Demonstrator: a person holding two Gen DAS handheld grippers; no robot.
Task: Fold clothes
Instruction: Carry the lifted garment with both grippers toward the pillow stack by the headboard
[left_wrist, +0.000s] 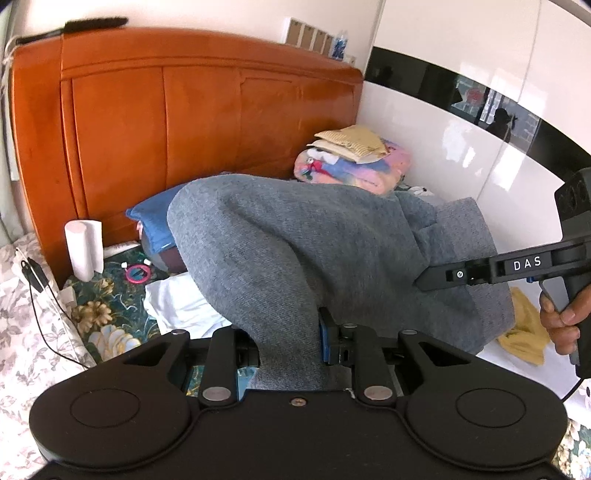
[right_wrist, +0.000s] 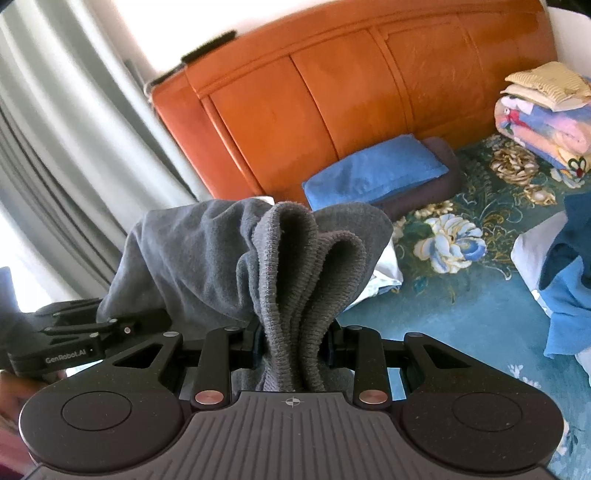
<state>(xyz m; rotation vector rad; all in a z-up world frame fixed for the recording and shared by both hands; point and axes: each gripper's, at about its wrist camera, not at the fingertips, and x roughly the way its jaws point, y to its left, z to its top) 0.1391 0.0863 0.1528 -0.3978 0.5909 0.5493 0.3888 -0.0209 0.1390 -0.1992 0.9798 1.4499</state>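
- The left claw is pinching the gray sweater.
- The right claw is pinching its bunched ribbed edge.
- Try keeping both claws level, pulling gently, over the bed.

Grey garment: soft matt knit cloth, fine twill-like weave in left wrist view; ribbed, coarser band at centre of right wrist view. Left gripper and right gripper: matt black plastic, small shiny metal pivots. Headboard, upper frame: glossy varnished orange wood. Wardrobe, upper right: glossy white panels, black mirror-like stripe. Bedsheet: teal floral cloth, matt. Paper roll, left: white, matt. Blue pillow: smooth cloth.
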